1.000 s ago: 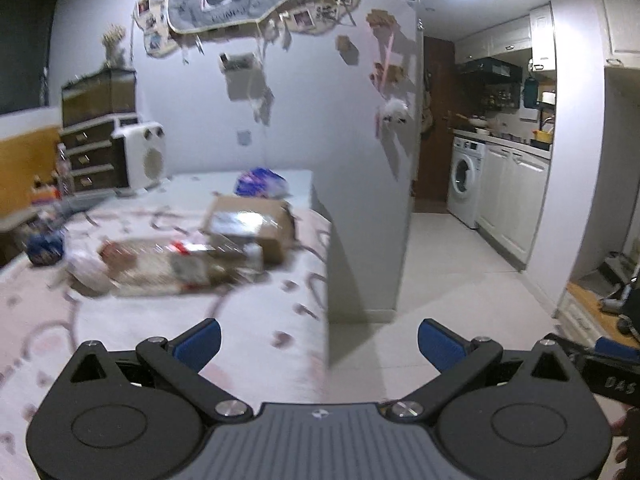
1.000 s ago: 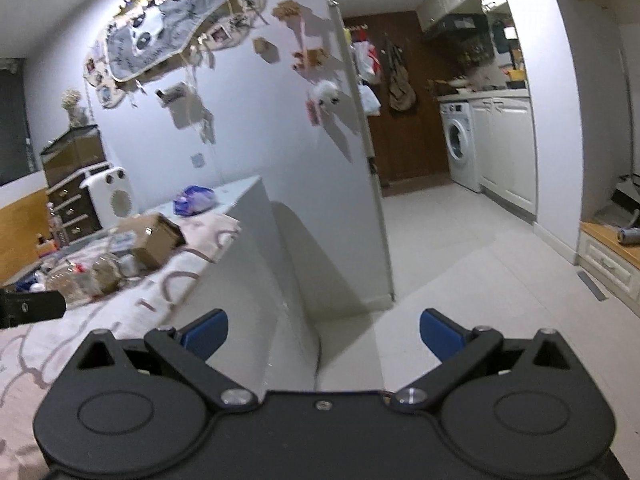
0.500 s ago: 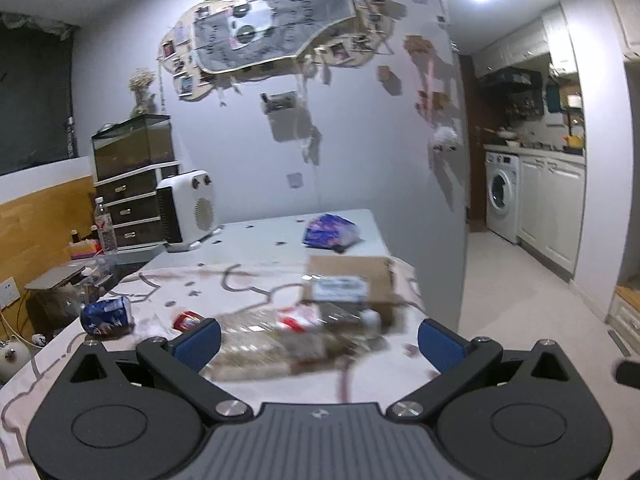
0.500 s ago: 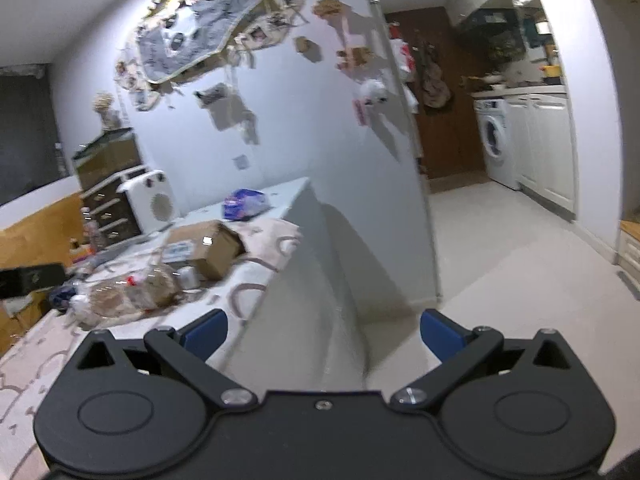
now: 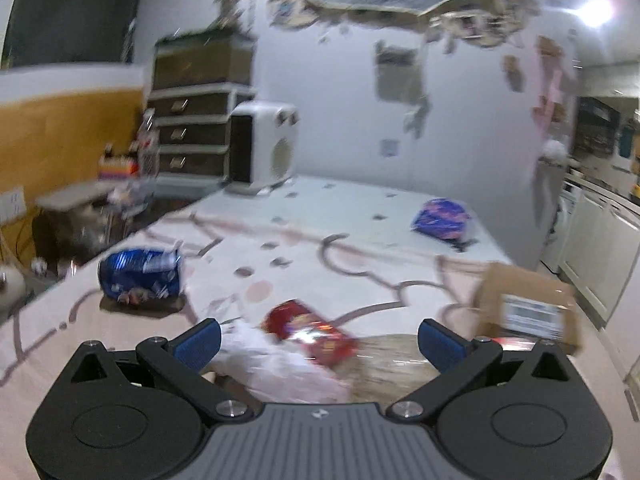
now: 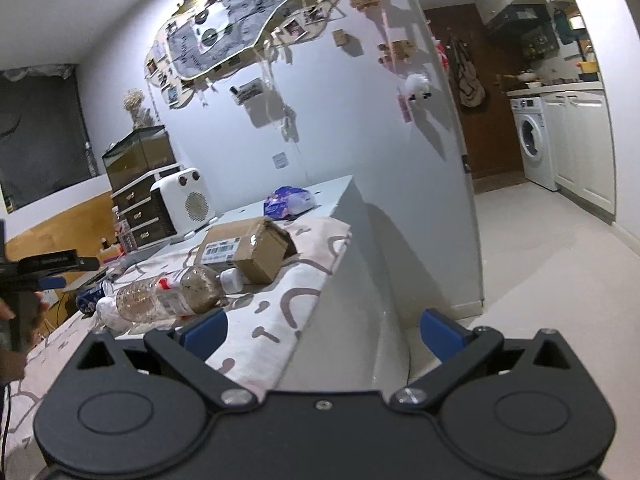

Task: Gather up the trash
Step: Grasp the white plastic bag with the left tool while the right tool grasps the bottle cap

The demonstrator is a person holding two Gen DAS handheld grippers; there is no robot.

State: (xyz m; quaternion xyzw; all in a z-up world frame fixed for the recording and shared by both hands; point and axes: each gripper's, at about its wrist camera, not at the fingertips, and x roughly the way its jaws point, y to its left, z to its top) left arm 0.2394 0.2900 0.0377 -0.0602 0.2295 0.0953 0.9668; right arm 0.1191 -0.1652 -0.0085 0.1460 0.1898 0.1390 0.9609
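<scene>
Trash lies on a table with a pink-patterned cloth [image 5: 320, 280]. In the left wrist view I see a crushed blue can [image 5: 140, 272], a red wrapper [image 5: 308, 330], a white plastic bag [image 5: 280, 368], a cardboard box [image 5: 528, 304] and a purple snack bag [image 5: 442, 220]. My left gripper [image 5: 320, 344] is open, just above the wrapper and bag. In the right wrist view a clear plastic bottle [image 6: 172, 294] lies in front of the box [image 6: 244, 250]. My right gripper [image 6: 322, 332] is open and empty at the table's near corner.
A white heater [image 5: 264, 148] and a drawer unit [image 5: 192, 136] stand at the far end of the table. A white partition wall [image 6: 400, 140] borders the table. Open floor leads to a kitchen with a washing machine [image 6: 534, 140].
My left gripper swung left and moved in over the table, so the wrapper and bag now lie between its fingers. My right gripper turned left towards the table, bringing the bottle and box closer.
</scene>
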